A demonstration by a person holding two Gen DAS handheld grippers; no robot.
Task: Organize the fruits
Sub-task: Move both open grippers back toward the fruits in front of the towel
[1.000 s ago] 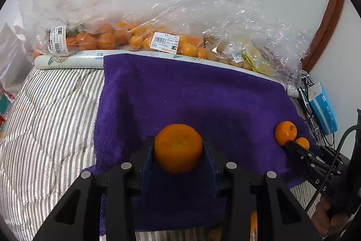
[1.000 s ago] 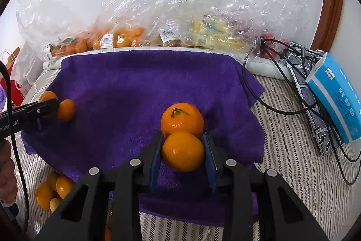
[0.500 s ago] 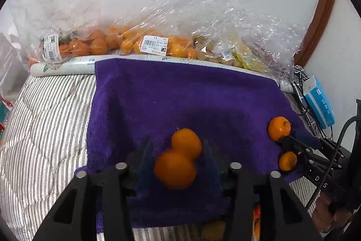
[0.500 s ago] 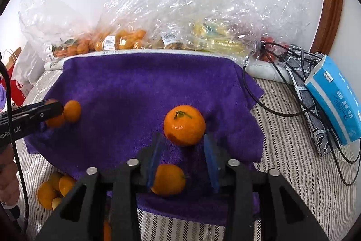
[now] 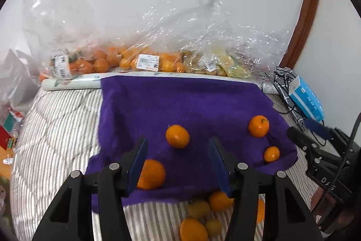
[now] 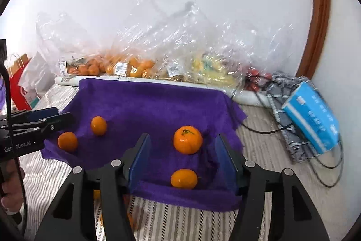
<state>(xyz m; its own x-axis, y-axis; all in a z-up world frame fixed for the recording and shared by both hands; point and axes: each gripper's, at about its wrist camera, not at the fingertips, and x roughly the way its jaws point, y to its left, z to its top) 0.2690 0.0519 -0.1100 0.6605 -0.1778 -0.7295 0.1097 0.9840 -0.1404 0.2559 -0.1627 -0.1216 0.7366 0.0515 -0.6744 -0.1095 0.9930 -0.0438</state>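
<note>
Bed w/ purple towel: 4 oranges placed; both your tools spread, empty. Loose pile below still left.

Left gripper body, right-wrist view: white lettering "Ge…obot.AI" (middle hidden by cable). Right gripper body: "DAS". Bag labels unreadable.

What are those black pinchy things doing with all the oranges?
A person holds two grippers and is sorting fruit. Both the left gripper and the right gripper are open, holding nothing. Four oranges sit on the purple towel, including the stemmed one. More fruit lies off the towel's near edge.
</note>
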